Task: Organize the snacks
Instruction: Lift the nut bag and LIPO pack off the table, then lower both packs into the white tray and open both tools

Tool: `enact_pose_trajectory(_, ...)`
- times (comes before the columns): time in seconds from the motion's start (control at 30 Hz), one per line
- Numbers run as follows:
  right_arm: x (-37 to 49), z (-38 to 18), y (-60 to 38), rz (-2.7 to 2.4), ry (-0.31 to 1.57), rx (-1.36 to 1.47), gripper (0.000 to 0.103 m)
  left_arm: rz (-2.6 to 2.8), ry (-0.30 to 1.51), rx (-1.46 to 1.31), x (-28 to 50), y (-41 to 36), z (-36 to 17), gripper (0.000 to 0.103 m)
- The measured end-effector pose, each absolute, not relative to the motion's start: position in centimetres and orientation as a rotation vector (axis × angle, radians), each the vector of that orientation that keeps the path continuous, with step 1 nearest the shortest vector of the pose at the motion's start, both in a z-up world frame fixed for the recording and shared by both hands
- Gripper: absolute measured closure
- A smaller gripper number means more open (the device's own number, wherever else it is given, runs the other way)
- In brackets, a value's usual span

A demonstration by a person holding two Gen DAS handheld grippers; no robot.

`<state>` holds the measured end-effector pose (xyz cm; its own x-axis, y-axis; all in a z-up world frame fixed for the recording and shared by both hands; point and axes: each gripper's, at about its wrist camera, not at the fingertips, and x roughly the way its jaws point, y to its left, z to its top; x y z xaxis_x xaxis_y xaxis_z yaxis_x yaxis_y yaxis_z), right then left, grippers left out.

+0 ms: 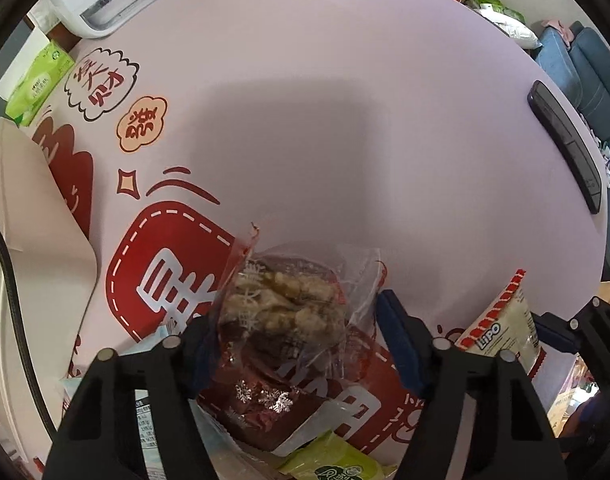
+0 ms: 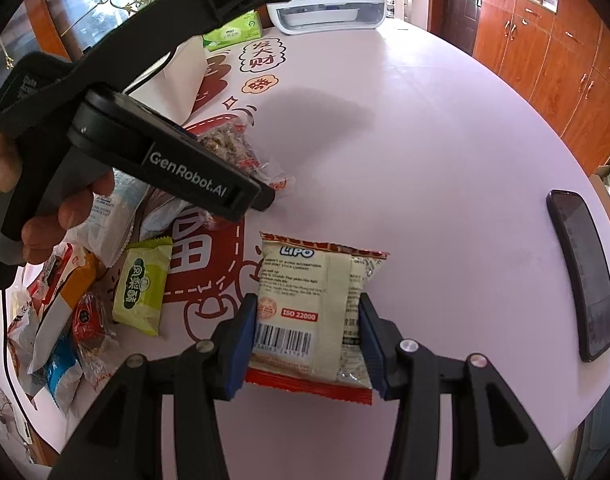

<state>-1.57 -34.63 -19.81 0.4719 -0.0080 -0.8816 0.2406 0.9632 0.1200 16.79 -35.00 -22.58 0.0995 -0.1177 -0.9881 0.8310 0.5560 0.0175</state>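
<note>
Clear nut-snack packet (image 1: 281, 312) – between left fingers (image 1: 401, 340).

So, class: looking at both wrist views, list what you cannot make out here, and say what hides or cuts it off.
- Left wrist view: whether the left gripper presses the red-and-clear snack pack; crinkled wrapper hides contact.
- Left wrist view: green packet, cut off by the bottom edge.
- Right wrist view: snack pile labels, too small and warped.
- Right wrist view: the Lipo pack front; only its back shows.
- Right wrist view: phone screen, dark.
</note>
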Motion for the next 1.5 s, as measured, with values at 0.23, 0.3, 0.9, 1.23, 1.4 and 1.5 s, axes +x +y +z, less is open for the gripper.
enact_pose_trajectory(0.23,-1.4,-19.9,-34.9,-0.146,1.066,0.253,0.055,-0.781,1.221,0.715,15.7,-33.9,-21.6,0.048)
enact_pose_trajectory(0.3,-1.5,-19.7,-35.0,-0.148,1.06,0.259,0.055,-0.779,1.199,0.719,15.0,-33.6,-21.2,0.05)
enact_pose_trajectory(0.9,0.1,-13.9,-33.0,-0.098,0.979,0.242,0.055,-0.695,0.999,0.353,11.7,-22.4,-5.9,0.055)
enact_pose_trajectory(1.23,5.0,-6.9,-27.6,0.044,0.862,0.168,0.055,-0.518,0.858,0.173,14.1,-10.8,2.1,0.055)
enact_pose_trajectory(1.4,8.5,-4.0,-25.5,0.081,0.817,0.167,0.055,-0.439,0.83,0.129,16.3,-6.1,4.3,0.055)
enact_pose_trajectory(1.5,10.8,-2.5,-24.3,0.097,0.8,0.18,0.055,-0.4,0.821,0.108,18.0,-3.9,5.0,0.055)
